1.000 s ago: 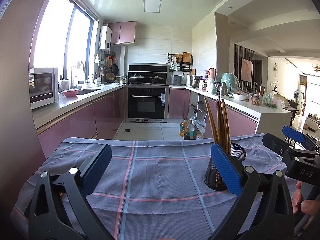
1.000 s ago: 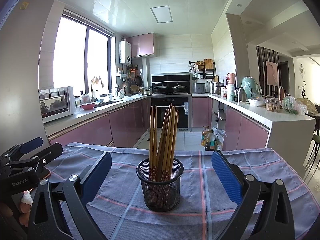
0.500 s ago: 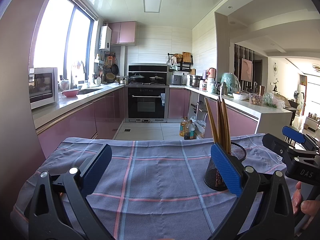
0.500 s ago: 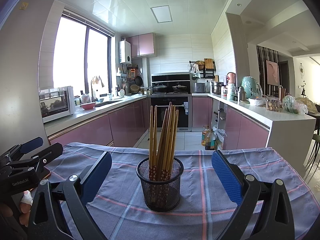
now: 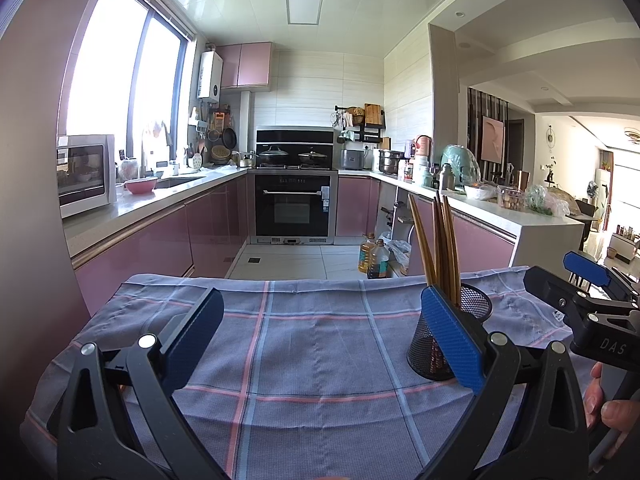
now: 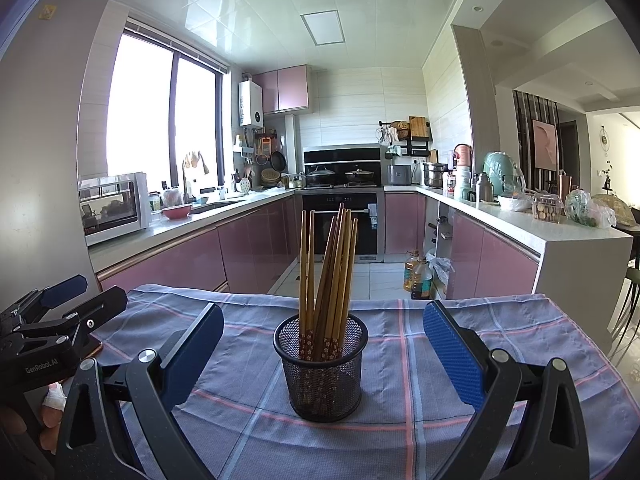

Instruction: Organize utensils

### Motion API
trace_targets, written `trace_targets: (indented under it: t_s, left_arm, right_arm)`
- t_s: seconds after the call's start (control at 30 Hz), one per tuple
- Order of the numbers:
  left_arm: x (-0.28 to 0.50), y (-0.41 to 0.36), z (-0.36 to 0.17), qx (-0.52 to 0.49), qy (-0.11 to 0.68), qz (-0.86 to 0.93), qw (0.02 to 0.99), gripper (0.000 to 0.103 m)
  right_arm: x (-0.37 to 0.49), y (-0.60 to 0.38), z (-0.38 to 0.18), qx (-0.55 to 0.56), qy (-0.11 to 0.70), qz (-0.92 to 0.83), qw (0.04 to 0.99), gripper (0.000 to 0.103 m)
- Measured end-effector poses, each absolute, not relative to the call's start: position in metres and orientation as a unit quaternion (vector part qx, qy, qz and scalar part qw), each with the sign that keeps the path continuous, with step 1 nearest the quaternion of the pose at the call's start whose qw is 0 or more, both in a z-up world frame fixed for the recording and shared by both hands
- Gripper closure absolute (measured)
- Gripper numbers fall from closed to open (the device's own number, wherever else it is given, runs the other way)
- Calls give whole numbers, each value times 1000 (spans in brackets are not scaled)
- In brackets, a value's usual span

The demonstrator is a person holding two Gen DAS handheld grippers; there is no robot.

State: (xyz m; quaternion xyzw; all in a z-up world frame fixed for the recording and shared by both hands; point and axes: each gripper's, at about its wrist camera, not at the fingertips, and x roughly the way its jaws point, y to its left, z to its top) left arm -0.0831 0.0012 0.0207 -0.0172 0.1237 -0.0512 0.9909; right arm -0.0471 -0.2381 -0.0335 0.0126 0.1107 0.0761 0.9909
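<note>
A black mesh cup (image 6: 321, 368) holding several wooden chopsticks (image 6: 328, 272) stands upright on the blue checked cloth (image 6: 400, 380). My right gripper (image 6: 322, 346) is open and empty, its blue pads either side of the cup and a little short of it. In the left wrist view the cup (image 5: 468, 312) shows partly behind the right pad (image 5: 450, 340). My left gripper (image 5: 320, 340) is open and empty over bare cloth (image 5: 312, 344), to the left of the cup. Each gripper shows at the edge of the other's view.
The table's far edge drops to the kitchen floor (image 5: 288, 256). Oil bottles (image 6: 416, 276) stand on the floor beyond. Pink cabinets (image 5: 160, 240) and counters run along both sides, with an oven (image 5: 294, 204) at the back.
</note>
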Motion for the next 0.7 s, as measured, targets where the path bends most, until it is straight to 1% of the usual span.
trace_targets:
  t_s: [0.7]
  left_arm:
    - [-80, 3, 17, -19, 131, -53, 990, 6]
  right_arm:
    - [-47, -234, -38, 15, 115, 75, 990, 6]
